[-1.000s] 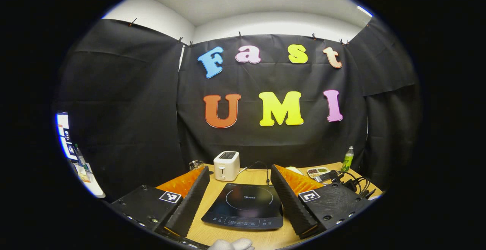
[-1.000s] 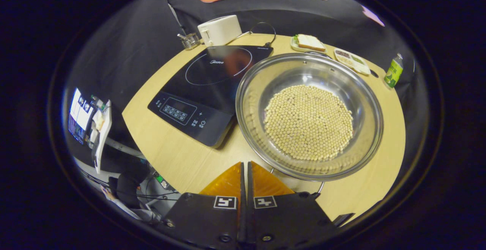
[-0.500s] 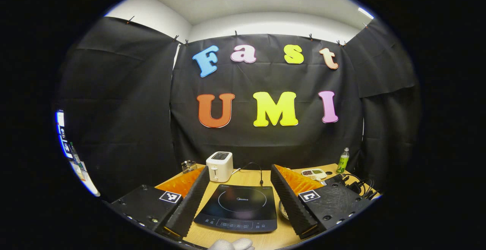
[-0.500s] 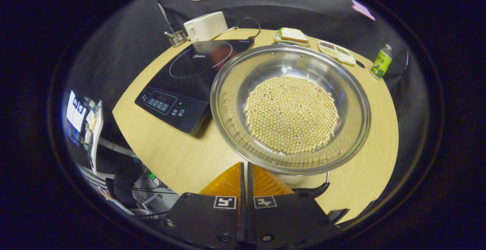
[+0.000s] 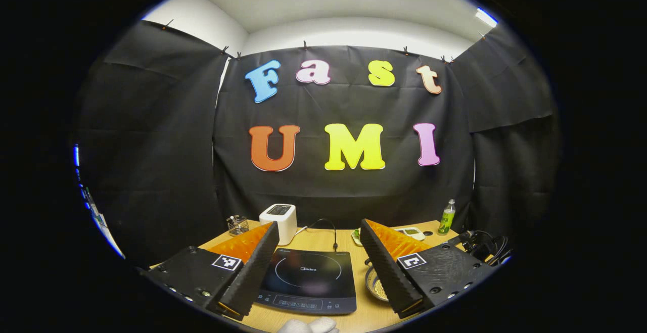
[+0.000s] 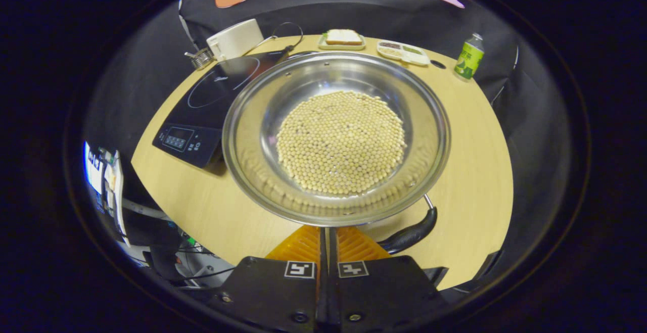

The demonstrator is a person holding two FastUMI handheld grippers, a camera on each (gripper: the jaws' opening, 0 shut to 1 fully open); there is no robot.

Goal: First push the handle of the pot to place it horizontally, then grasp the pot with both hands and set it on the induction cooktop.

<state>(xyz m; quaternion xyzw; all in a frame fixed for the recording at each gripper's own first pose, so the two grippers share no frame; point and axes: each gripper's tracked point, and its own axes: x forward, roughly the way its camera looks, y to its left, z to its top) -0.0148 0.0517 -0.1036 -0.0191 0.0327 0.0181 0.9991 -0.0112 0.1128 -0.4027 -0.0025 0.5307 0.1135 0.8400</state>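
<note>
While the left gripper (image 5: 319,262) hangs with jaws wide apart over the induction cooktop (image 5: 307,281), the pot (image 6: 336,138) (full of pale beans) sits on the table (image 6: 475,181) beside it, right gripper (image 6: 326,232) jaws together at its handle (image 6: 410,231).

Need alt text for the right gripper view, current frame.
A steel pot of soybeans sits on a wooden table beside an induction cooktop, its black handle near the right hand-held gripper, whose fingers are shut. A toaster and green bottle stand behind.
</note>
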